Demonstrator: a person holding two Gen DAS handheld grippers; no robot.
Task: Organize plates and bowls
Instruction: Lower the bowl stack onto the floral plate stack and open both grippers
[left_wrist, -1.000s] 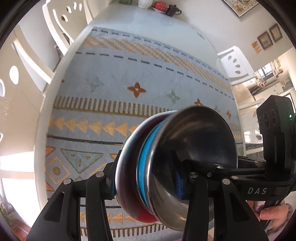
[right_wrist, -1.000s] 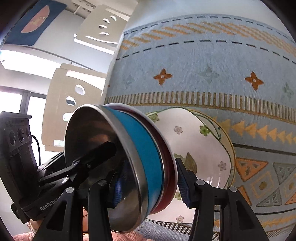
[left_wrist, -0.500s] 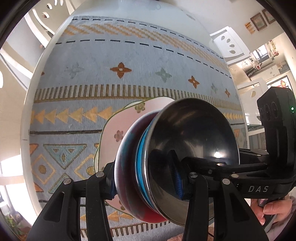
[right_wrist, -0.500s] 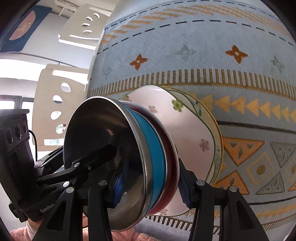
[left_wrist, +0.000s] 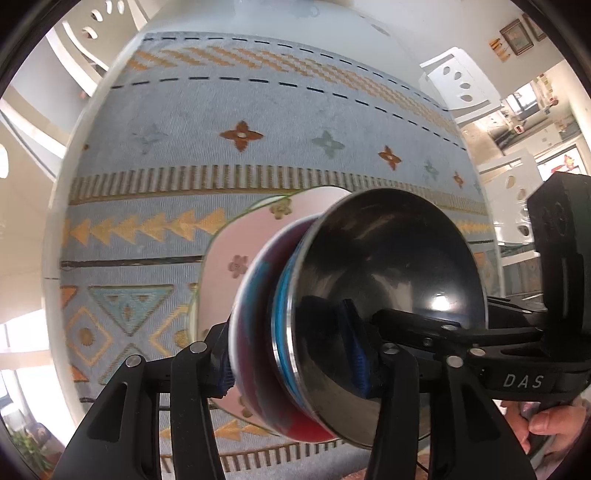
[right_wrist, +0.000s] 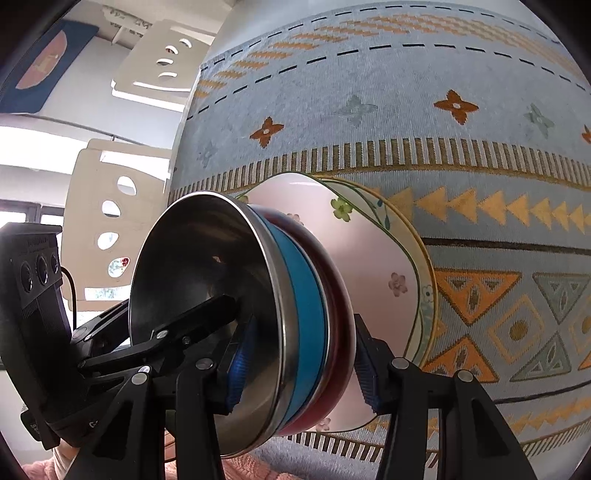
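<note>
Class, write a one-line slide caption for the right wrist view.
Both grippers hold nested bowls over a floral plate on the patterned tablecloth.

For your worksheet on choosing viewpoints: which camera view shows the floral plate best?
The right wrist view: the floral plate shows its pink face, flowers and green-edged rim beyond the nested bowls. In the left wrist view, only a blurred slice of the plate shows behind the bowls.

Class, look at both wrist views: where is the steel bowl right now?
The steel bowl is uppermost in a nested stack, over a blue bowl and a red bowl, gripped from both sides by the left gripper and right gripper, above the floral plates.
</note>
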